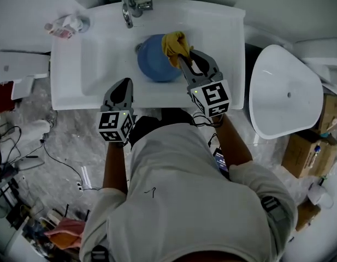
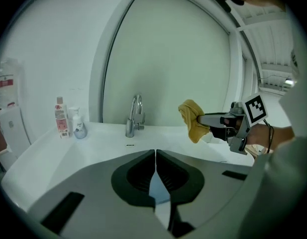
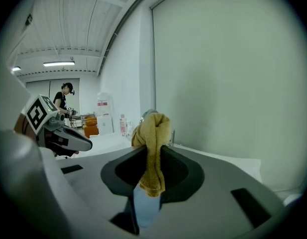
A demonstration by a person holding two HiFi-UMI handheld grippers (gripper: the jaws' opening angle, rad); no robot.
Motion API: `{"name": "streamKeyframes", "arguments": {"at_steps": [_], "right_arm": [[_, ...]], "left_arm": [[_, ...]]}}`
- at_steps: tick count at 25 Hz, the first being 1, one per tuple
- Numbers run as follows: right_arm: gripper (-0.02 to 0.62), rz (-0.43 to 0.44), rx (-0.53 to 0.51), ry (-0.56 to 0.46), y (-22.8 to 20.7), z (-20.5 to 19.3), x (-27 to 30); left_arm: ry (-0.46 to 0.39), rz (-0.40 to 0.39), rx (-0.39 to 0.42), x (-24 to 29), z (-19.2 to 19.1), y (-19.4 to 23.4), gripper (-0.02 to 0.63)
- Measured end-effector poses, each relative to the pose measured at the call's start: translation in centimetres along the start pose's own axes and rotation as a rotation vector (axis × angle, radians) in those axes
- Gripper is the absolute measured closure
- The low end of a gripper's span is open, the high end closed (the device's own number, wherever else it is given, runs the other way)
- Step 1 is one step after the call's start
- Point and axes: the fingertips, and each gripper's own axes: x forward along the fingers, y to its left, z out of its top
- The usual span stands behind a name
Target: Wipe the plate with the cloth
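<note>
From my remote seat, the white sink point(image 1: 70, 70) fills the head view from 10 to 1 o'clock. A white oval fixture point(image 1: 283, 91) sits just beside it at 3 o'clock.

The blue plate point(image 1: 153, 65) lies in the sink bowl at 12 o'clock, just in front of the faucet.

My right gripper point(image 1: 183, 60) reaches in from 5 o'clock of the plate. Its jaws are clenched on the yellow cloth point(image 1: 176, 43), which bunches above the tips and hangs down between them in the right gripper view point(image 3: 152, 148). From overhead the cloth overlaps the plate's rim at 1 o'clock. I cannot tell whether the two actually touch. The left gripper view shows the cloth hanging in the air at sink-rim height.

My left gripper point(image 1: 124, 83) hovers over the sink's front rim at 7 o'clock of the plate, apart from it. Its jaws are pressed together with nothing between them point(image 2: 155, 156).

The chrome faucet point(image 1: 130, 7) stands on the back rim at 11 o'clock of the plate. Two small bottles point(image 1: 64, 26) stand on the sink's back corner at 10 o'clock.
</note>
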Motion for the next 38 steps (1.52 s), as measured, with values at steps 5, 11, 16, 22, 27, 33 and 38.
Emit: {"name": "streamKeyframes", "arguments": {"at_steps": [5,11,16,22,27,33,38], "right_arm": [[0.518,0.028,0.002,0.090,-1.0,-1.5,4.9],[0.518,0.030,-0.018,0.240,-1.5,-5.8,10.4],[0.518,-0.017,0.057,0.387,-2.4,-11.3,13.9],[0.518,-0.073,0.135,0.547,-4.6,-17.8,17.1],[0.518,-0.094,0.168,0.658,-5.6,-22.2,19.0],[0.518,-0.104,0.210,0.719,-5.5,-24.3,20.5],[0.518,-0.101,0.222,0.723,-5.5,-24.6,21.5]], "left_arm": [[0.094,-0.008,-0.008,4.4,-1.2,2.6,0.581],[0.197,-0.049,-0.043,9.0,-4.0,5.7,0.581],[0.293,-0.119,-0.040,12.8,-6.9,7.3,0.581],[0.397,-0.180,-0.095,16.5,-10.7,8.9,0.581],[0.495,-0.211,-0.172,18.9,-13.7,9.8,0.581],[0.573,-0.230,-0.197,20.4,-15.8,10.1,0.580],[0.597,-0.239,-0.259,20.9,-16.7,10.3,0.580]]}}
